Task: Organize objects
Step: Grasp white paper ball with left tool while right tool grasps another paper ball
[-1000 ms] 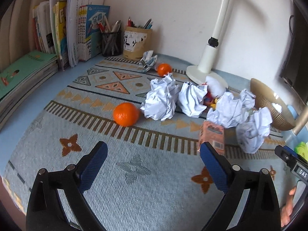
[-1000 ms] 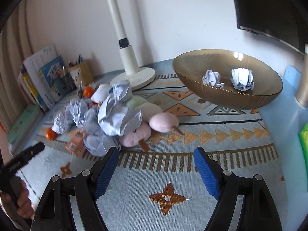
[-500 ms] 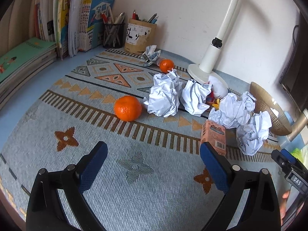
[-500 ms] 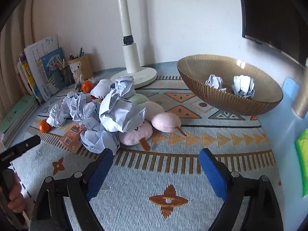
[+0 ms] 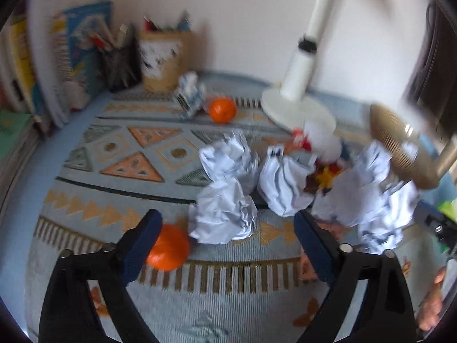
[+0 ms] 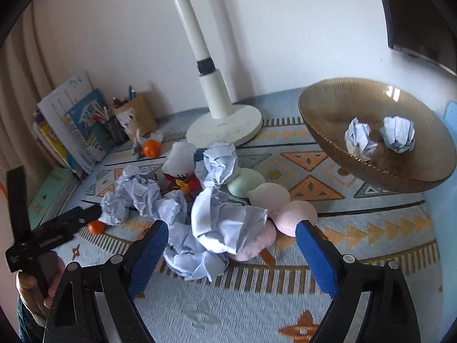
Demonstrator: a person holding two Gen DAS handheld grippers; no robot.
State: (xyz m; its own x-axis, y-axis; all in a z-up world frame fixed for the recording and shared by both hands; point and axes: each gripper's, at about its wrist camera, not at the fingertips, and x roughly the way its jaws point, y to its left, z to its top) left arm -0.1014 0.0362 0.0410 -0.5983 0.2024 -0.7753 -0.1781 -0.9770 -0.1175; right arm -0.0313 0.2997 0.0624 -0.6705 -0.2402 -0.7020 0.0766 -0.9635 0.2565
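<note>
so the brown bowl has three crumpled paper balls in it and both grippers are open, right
Not quite: the brown bowl holds two crumpled paper balls, one beside the other, not three. The right wrist view shows this. The rest stands: the left gripper and the right gripper are both open.

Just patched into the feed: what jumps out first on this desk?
A heap of crumpled paper balls sprawls mid-mat over pastel plush toys, right before the open right gripper. An amber bowl on the right holds two more paper balls. An orange lies by the open left gripper.
</note>
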